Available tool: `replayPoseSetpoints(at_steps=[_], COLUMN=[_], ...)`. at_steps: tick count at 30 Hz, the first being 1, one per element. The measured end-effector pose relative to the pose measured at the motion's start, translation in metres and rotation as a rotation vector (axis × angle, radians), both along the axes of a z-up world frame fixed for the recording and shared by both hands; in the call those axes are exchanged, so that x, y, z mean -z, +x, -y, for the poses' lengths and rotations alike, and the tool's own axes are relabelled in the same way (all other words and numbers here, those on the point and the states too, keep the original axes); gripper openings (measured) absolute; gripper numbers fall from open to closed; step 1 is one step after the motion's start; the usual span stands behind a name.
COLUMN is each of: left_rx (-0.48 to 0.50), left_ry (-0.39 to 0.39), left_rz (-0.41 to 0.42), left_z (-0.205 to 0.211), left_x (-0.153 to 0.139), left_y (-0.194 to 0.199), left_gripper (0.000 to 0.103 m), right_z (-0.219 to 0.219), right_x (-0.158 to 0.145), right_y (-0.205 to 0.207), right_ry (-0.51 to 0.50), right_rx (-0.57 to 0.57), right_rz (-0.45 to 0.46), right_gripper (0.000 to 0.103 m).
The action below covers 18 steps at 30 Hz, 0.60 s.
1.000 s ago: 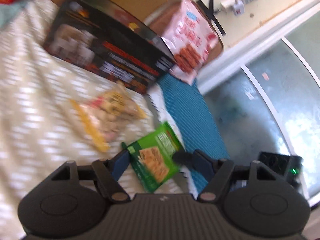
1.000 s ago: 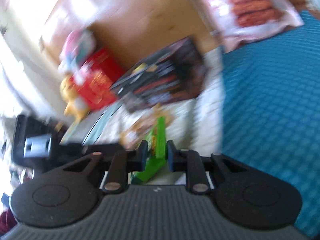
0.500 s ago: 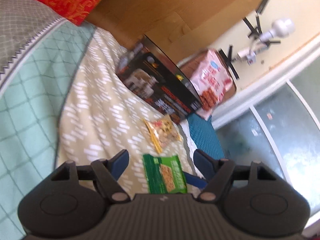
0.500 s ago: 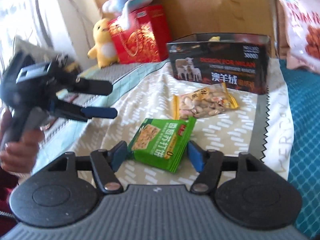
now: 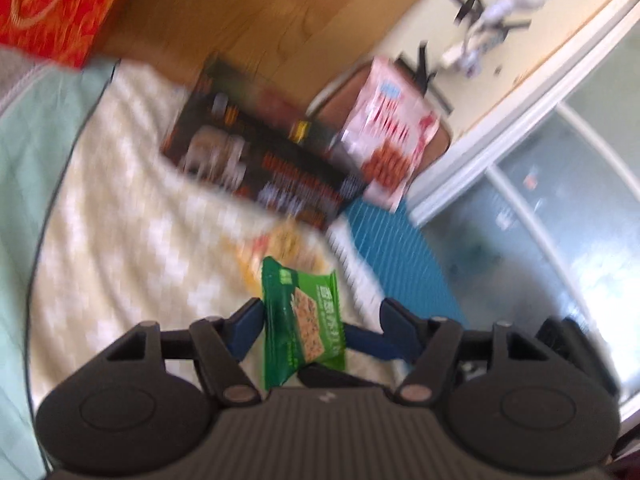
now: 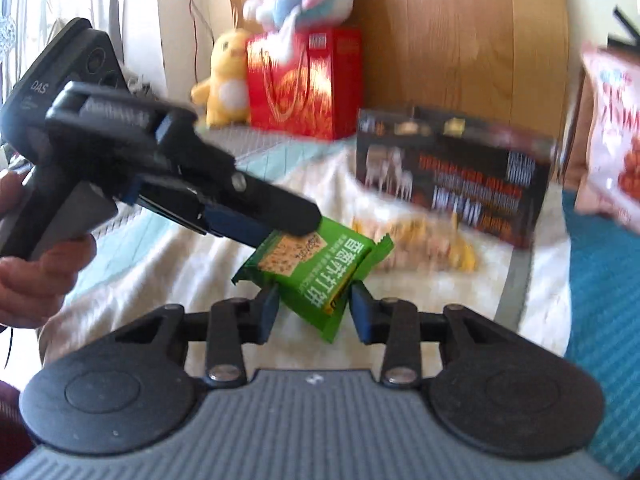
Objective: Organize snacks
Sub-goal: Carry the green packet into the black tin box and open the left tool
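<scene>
Handover in progress above the bed (image 6: 532, 280), which is covered by a cream patterned blanket. The green cracker packet (image 6: 316, 276) hangs clear of the blanket, between both tools. In the right wrist view, the left gripper (image 6: 288, 226) comes in from the left, a hand (image 6: 36, 264) on its handle, and its fingertips pinch the packet's upper left corner. The right gripper (image 6: 314, 312) has its jaws either side of the packet's lower end; they have just been closing, with the packet between them, but a gap shows at the right pad, so the pads do not appear to press. In the left wrist view the frame is blurred: the packet (image 5: 300, 320) stands on edge against the left finger, the other finger apart from it, so contact there cannot be confirmed from that side. Behind, a yellow nut packet (image 6: 424, 244) lies on the blanket, just in front of an open dark carton (image 6: 452, 176); a pink-and-white snack bag (image 6: 612, 140) leans at far right. Judged step: passing the green packet between grippers before stowing it, probably in the carton. Next move calls for one gripper to take a firm hold before the other lets go, lest the packet drop.
</scene>
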<state>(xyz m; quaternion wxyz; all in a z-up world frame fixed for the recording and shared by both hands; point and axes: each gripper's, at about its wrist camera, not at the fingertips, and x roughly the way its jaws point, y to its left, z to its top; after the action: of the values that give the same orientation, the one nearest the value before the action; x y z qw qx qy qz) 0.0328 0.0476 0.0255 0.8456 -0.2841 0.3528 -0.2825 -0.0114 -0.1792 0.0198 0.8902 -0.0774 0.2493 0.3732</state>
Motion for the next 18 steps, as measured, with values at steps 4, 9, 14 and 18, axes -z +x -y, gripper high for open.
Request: replayPoseSetpoints(at_steps=[4,9,14,18], left_rx=[-0.035,-0.095,-0.195,-0.210], left_ry=[0.016,0.079,0.166,0.155], left_rz=[0.073,0.118,0.125,0.109], left_z=[-0.006,0.002,0.017,0.012], left_x=[-0.033,-0.057,-0.055,-0.049], left_y=[0.030,0.082,0.131,0.129], left_gripper=[0.064,0.065,0.070,0.070], right_z=[-0.011,-0.023,-0.039,-0.018], right_x=[-0.019,-0.030,-0.030,-0.032], right_y=[0.021,0.076,0.118,0.122], right_ry=[0.041,0.076,0.052,0.095], right_rx=[0.029,0.096,0.215,0.256], right_rz=[0.128,0.157,0.222,0.173], right_gripper=[0.041,0.041,0.054,0.059])
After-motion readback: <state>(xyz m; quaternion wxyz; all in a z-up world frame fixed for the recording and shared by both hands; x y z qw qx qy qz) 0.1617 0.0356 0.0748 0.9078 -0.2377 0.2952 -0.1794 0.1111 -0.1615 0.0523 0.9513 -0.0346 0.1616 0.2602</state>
